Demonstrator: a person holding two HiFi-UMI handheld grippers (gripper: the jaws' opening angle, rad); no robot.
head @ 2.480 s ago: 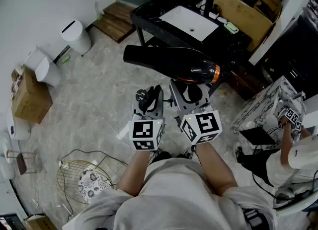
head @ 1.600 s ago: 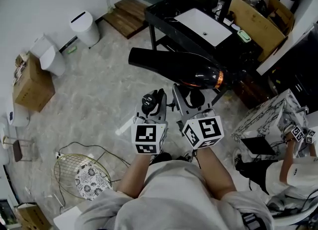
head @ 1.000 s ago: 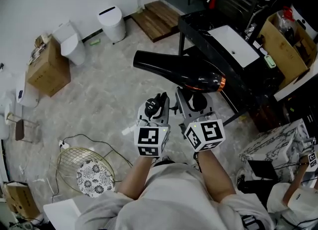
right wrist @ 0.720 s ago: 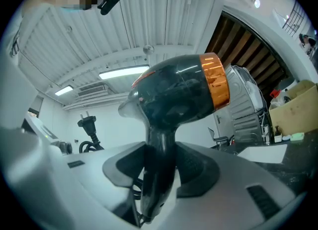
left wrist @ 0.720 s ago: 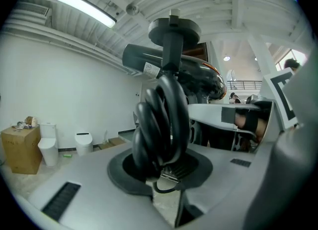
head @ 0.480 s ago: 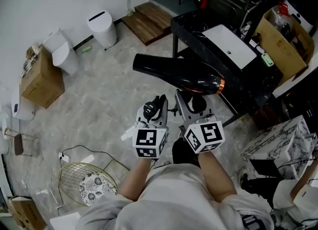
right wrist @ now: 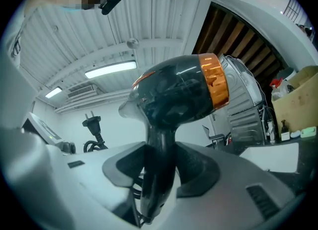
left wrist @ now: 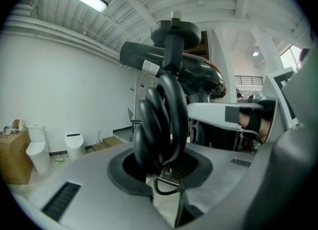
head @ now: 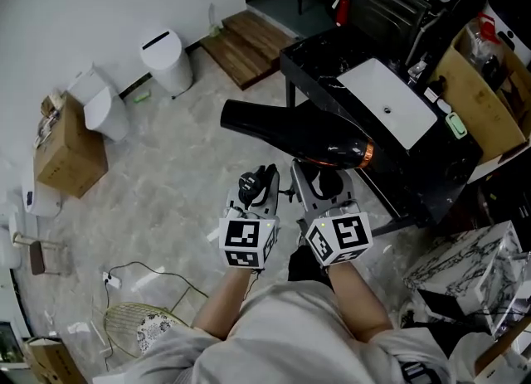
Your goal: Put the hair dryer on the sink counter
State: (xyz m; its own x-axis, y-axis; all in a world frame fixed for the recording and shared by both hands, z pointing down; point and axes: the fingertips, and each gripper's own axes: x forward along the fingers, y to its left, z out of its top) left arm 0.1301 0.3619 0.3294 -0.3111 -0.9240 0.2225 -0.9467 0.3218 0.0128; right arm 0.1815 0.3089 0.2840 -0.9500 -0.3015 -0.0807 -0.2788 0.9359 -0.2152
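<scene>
Gripping the coiled cord, the left gripper had its jaws narrowed on it. Beside it, the right gripper clamped the handle of the dryer, held aloft by the near edge of the counter.

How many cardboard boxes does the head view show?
2: left cardboard box by the wall, right cardboard box beside the sink counter. A third may sit cropped, bottom-left.
</scene>
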